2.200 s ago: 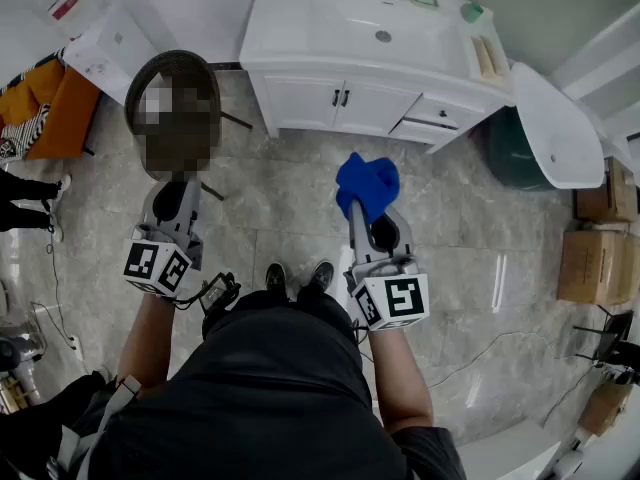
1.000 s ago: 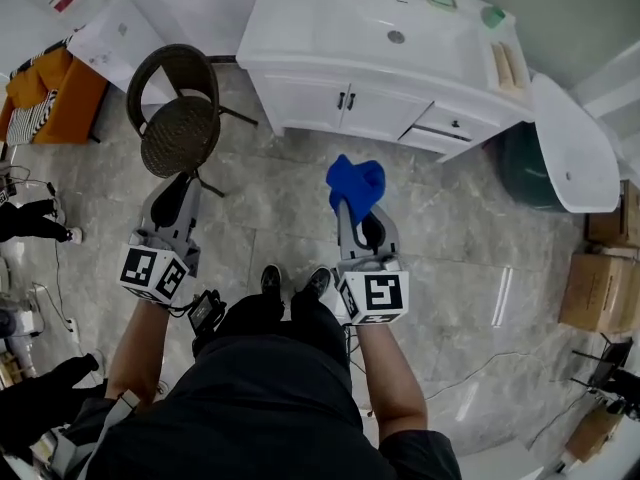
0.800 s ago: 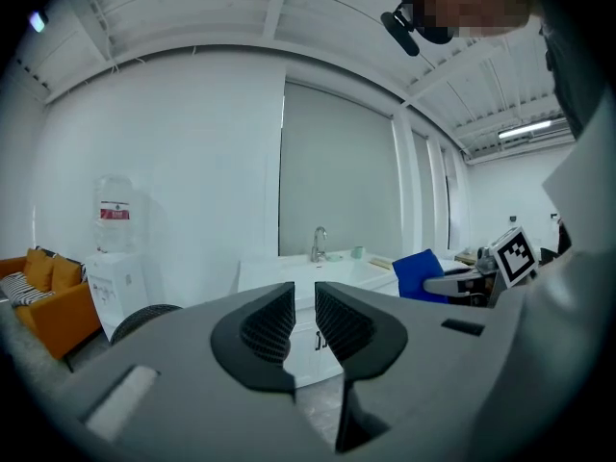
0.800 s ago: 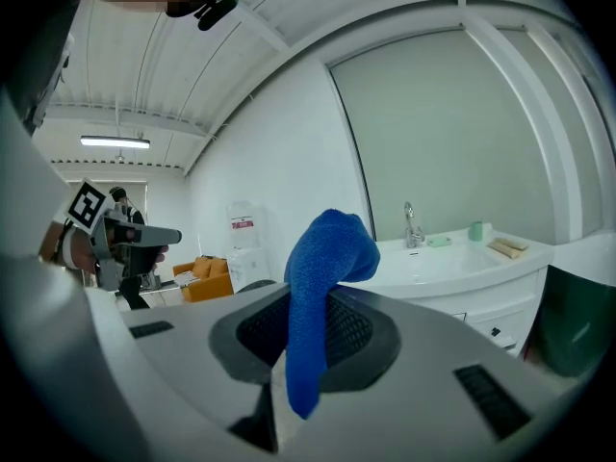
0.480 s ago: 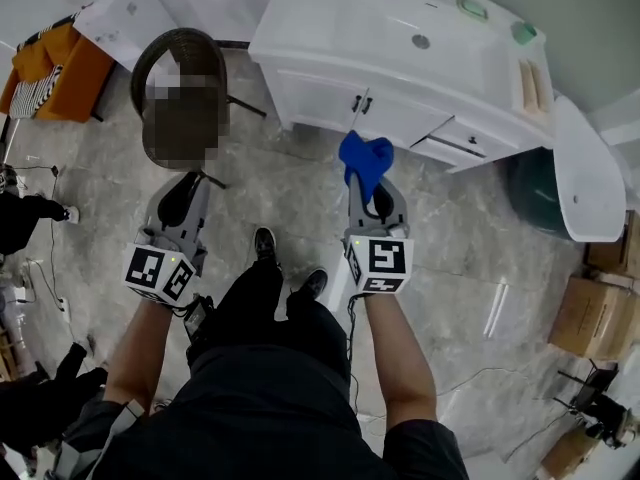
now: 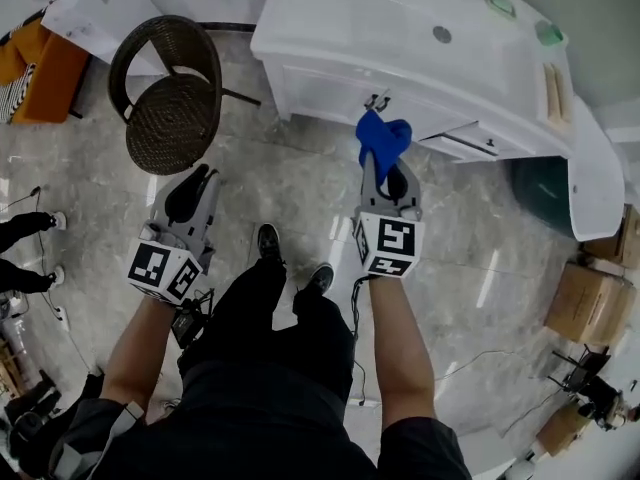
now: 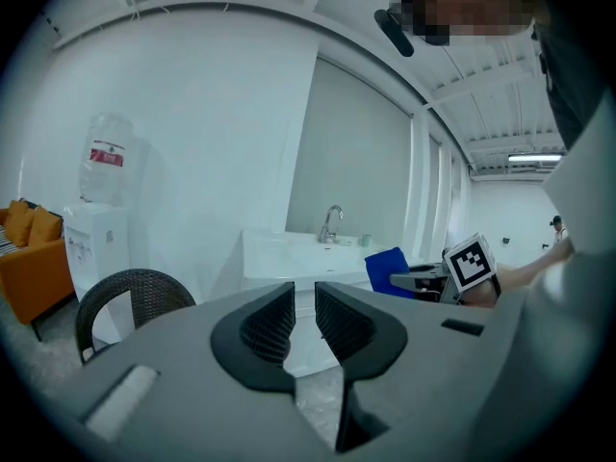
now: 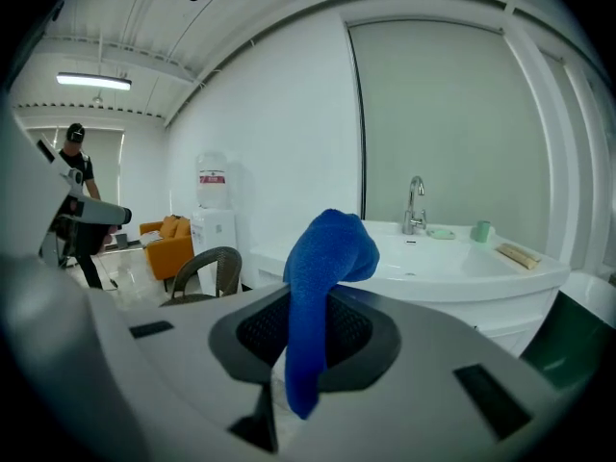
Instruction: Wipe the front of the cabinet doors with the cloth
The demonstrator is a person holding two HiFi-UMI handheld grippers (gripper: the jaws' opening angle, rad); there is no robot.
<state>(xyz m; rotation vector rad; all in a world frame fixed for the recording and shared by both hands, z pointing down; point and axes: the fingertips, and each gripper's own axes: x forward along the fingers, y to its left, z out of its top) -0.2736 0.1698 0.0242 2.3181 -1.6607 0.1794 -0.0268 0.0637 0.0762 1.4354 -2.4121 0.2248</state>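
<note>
A white vanity cabinet (image 6: 330,86) stands ahead, its two doors shut and their dark handles (image 6: 378,100) meeting at the middle. My right gripper (image 6: 385,163) is shut on a blue cloth (image 6: 383,135) that stands bunched above the jaws, close before those handles; whether it touches the door I cannot tell. In the right gripper view the cloth (image 8: 322,268) hangs down between the pads of the right gripper (image 8: 306,330). My left gripper (image 6: 200,176) hangs back over the floor, jaws nearly together and holding nothing; the left gripper view shows the left gripper (image 7: 305,301) the same way.
A wicker chair (image 6: 165,98) stands left of the cabinet, near my left gripper. A drawer (image 6: 465,143) on the cabinet's right side is slightly ajar. Further off are an orange sofa (image 6: 35,68), a white basin-shaped fixture (image 6: 590,178) and cardboard boxes (image 6: 590,303).
The person has stepped toward the cabinet. My right gripper has carried the blue cloth forward, from over the open floor up to the door handles. The left gripper came along, still shut.
</note>
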